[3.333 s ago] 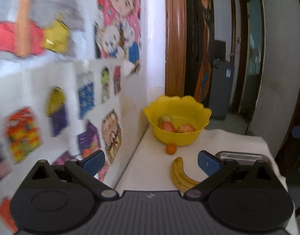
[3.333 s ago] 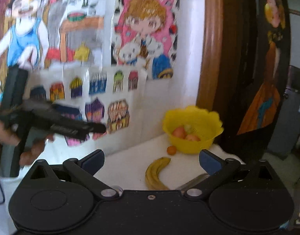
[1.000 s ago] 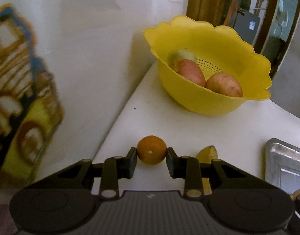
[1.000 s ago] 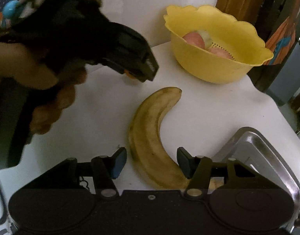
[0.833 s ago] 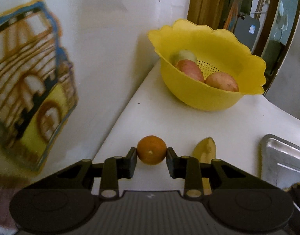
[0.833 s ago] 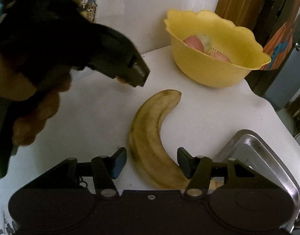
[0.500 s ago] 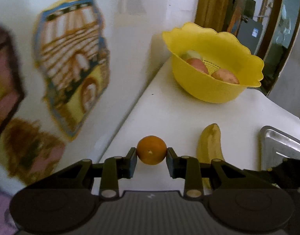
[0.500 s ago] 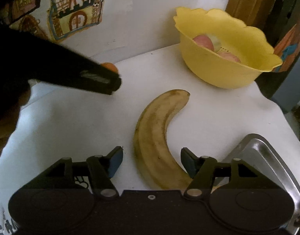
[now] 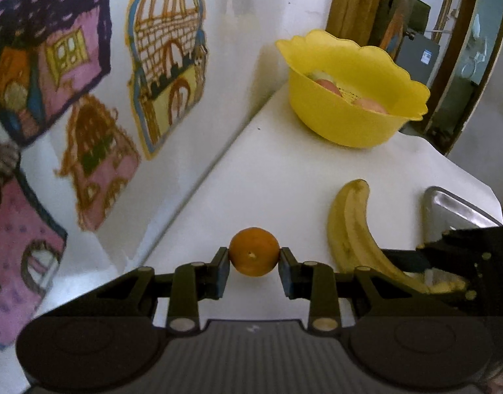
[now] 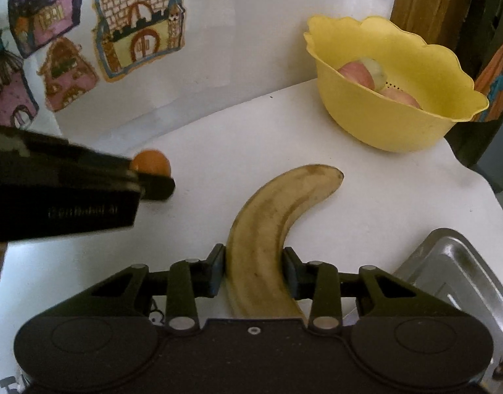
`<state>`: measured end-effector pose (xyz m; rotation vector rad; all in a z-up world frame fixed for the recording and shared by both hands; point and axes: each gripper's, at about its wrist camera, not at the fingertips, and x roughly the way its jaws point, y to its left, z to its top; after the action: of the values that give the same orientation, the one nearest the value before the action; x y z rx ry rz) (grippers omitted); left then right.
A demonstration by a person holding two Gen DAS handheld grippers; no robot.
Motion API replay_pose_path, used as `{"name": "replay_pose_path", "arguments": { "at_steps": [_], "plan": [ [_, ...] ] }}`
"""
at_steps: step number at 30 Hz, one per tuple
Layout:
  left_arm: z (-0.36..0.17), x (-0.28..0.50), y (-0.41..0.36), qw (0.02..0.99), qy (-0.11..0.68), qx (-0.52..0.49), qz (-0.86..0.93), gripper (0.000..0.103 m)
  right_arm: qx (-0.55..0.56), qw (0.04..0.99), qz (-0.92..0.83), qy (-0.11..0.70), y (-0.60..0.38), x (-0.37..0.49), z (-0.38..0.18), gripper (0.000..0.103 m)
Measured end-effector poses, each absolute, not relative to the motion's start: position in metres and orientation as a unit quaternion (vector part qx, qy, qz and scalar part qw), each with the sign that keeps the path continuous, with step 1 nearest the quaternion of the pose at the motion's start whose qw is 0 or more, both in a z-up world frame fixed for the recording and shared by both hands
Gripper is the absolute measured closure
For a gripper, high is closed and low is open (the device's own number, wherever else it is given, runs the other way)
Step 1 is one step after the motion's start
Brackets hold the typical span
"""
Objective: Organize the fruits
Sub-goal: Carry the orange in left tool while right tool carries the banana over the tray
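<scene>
A small orange (image 9: 254,256) is clamped between the pads of my left gripper (image 9: 254,261), held above the white table beside the wall. In the right wrist view the orange (image 10: 150,161) peeks over that gripper's dark finger (image 10: 156,188). The brown-flecked banana (image 10: 277,207) lies curved on the table. My right gripper (image 10: 254,271) is closing on the banana's lower half, and both pads touch its sides. The banana (image 9: 350,226) also shows in the left wrist view, its near end under the right gripper's finger (image 9: 402,259).
A yellow scalloped colander bowl (image 10: 382,124) with apples (image 10: 356,72) stands at the table's far corner, also bowl (image 9: 343,124). A metal tray (image 10: 448,262) lies at the right edge. The wall with house drawings (image 9: 166,75) runs along the left. A wooden door frame stands behind the bowl.
My left gripper has pulled back along the wall with the orange, away from the bowl. My right gripper has closed from open beside the banana onto it.
</scene>
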<state>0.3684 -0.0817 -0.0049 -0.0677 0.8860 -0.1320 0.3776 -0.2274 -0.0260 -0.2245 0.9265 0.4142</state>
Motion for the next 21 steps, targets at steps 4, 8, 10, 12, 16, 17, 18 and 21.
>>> {"name": "replay_pose_path", "arguments": {
  "at_steps": [4,8,10,12,16,17,18,21],
  "plan": [
    [-0.008,0.367,-0.083,0.898,0.433,-0.036,-0.066,0.068,-0.075,0.869,0.211,0.442,-0.233,0.374,-0.021,0.065],
    [-0.008,0.365,-0.083,0.898,0.434,-0.036,-0.062,0.068,-0.057,0.874,0.215,0.432,-0.237,0.367,-0.016,0.065],
    [-0.007,0.363,-0.083,0.9,0.43,-0.036,-0.062,0.068,-0.039,0.877,0.217,0.426,-0.242,0.364,-0.012,0.065],
    [-0.003,0.363,-0.084,0.901,0.427,-0.035,-0.061,0.068,-0.026,0.879,0.217,0.423,-0.246,0.36,-0.009,0.065],
    [0.004,0.361,-0.086,0.906,0.418,-0.033,-0.063,0.068,0.001,0.885,0.216,0.412,-0.256,0.351,0.001,0.065],
    [0.007,0.36,-0.086,0.907,0.416,-0.031,-0.063,0.068,0.003,0.888,0.214,0.407,-0.258,0.349,0.004,0.065],
    [0.01,0.359,-0.087,0.908,0.413,-0.031,-0.064,0.068,0.004,0.891,0.211,0.401,-0.259,0.347,0.008,0.065],
    [0.019,0.358,-0.089,0.911,0.405,-0.033,-0.067,0.068,0.011,0.902,0.202,0.382,-0.272,0.34,0.022,0.065]
  ]
}}
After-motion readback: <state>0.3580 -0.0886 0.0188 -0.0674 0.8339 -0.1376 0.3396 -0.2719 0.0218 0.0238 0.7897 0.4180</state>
